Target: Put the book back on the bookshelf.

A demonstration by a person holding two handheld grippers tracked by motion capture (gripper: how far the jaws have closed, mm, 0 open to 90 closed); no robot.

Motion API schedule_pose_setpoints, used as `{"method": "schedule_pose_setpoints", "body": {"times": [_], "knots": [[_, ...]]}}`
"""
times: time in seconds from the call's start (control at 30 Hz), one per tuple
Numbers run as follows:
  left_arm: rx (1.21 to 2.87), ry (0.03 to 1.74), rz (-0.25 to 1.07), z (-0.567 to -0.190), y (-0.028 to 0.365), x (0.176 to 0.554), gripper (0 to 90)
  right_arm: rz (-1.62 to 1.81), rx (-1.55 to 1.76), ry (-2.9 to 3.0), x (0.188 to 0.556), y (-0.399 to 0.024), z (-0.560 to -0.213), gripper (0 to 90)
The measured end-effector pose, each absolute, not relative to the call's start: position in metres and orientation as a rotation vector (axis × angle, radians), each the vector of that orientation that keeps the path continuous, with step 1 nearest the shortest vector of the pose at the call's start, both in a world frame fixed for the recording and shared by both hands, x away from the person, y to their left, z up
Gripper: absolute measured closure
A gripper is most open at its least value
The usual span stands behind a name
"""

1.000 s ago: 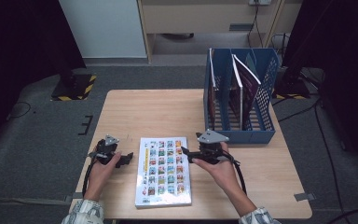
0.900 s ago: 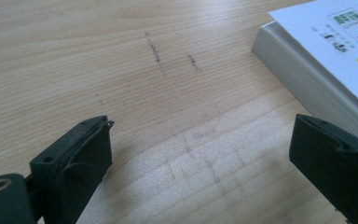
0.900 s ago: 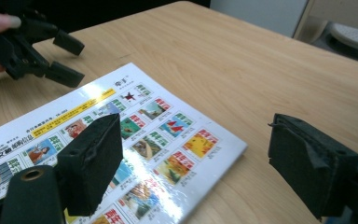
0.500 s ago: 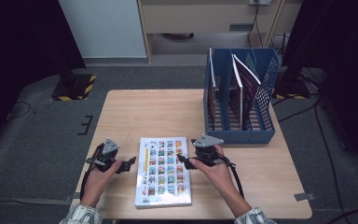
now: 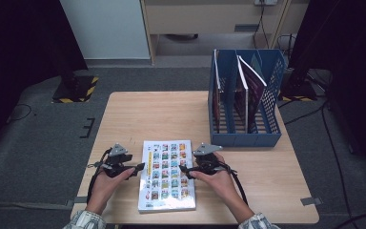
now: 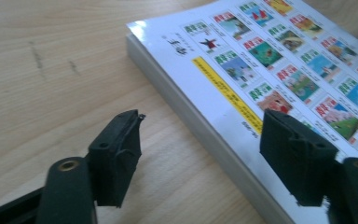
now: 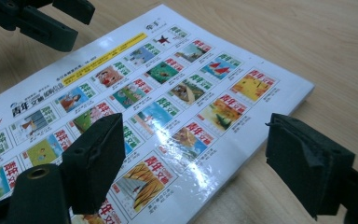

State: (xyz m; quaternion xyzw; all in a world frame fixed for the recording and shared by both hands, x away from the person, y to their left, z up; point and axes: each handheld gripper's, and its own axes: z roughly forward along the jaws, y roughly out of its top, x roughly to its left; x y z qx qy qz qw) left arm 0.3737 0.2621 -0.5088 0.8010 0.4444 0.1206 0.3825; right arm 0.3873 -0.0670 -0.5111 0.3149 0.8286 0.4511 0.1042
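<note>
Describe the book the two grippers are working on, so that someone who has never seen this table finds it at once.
On the wooden table, look at the near edge, between the left gripper and the right gripper. The book lies flat there, its white cover a grid of small colourful pictures. The other books stand upright in the blue rack.

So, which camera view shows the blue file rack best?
The high view: the rack stands whole at the table's far right, with books upright in its slots. The two gripper views look at the flat book near the person and the tabletop beside it instead.
</note>
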Motion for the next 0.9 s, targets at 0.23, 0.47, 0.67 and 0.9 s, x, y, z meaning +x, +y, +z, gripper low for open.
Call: {"method": "schedule_pose_setpoints", "body": {"times": [0.23,0.47,0.67,0.9], "knots": [[2.067,1.115,0.262,-0.515,0.251,0.379,40.9,1.304,0.932,2.487,0.388,-0.065,-0.516,22.9],[2.044,1.117,0.222,-0.518,0.249,0.383,45.0,1.277,0.955,2.537,0.388,-0.065,-0.525,16.4],[1.997,1.147,0.150,-0.525,0.252,0.391,37.8,1.245,0.960,2.552,0.388,-0.061,-0.530,13.5],[1.986,1.125,0.168,-0.529,0.249,0.393,29.8,1.251,0.964,2.567,0.389,-0.061,-0.532,12.0]]}}
